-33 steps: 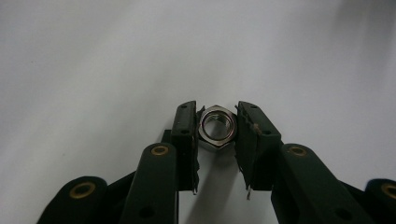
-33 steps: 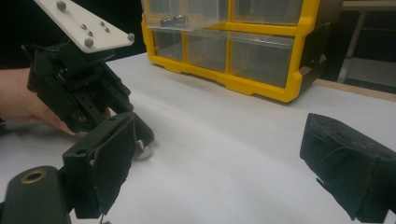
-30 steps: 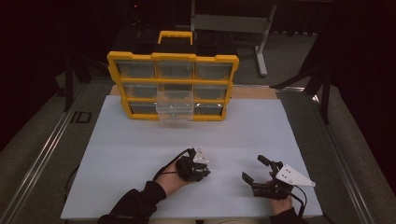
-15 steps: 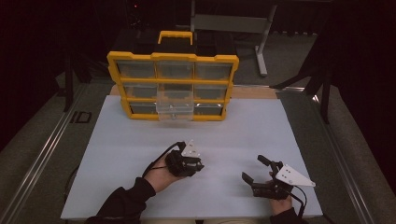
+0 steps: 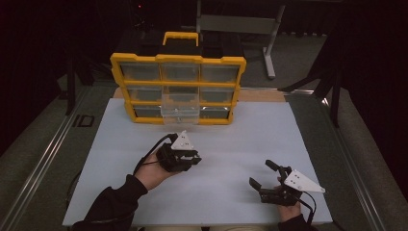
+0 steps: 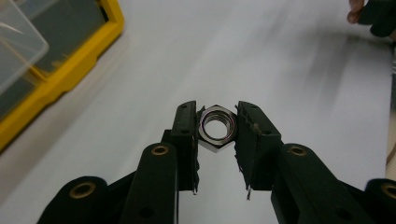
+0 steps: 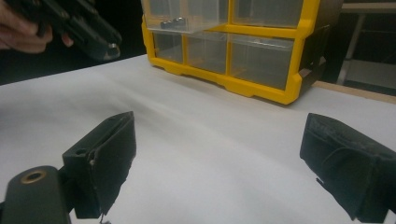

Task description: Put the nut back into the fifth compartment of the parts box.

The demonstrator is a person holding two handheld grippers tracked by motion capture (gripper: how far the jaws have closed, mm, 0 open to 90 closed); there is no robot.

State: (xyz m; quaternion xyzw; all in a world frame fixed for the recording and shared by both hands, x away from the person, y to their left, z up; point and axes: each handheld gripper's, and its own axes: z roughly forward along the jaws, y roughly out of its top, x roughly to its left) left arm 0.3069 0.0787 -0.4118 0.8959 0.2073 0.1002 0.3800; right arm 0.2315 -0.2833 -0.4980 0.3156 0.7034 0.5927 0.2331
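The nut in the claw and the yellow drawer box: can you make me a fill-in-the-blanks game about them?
1. The left claw is pinching a shiny metal ____.
2. The right claw is wide ____, with nothing between its pads.
3. The organizer has a frame coloured ____.
4. One clear drawer in the organizer's bottom row is pulled ____.

Missing words: nut; open; yellow; out

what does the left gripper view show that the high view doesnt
Left gripper view: a hex nut clamped between the left tongs, its threaded bore facing the camera. High view: the whole yellow drawer cabinet with its clear bottom-middle drawer pulled out, and the right tongs open near the table's front edge. Both: the white table, the cabinet and the left tongs.
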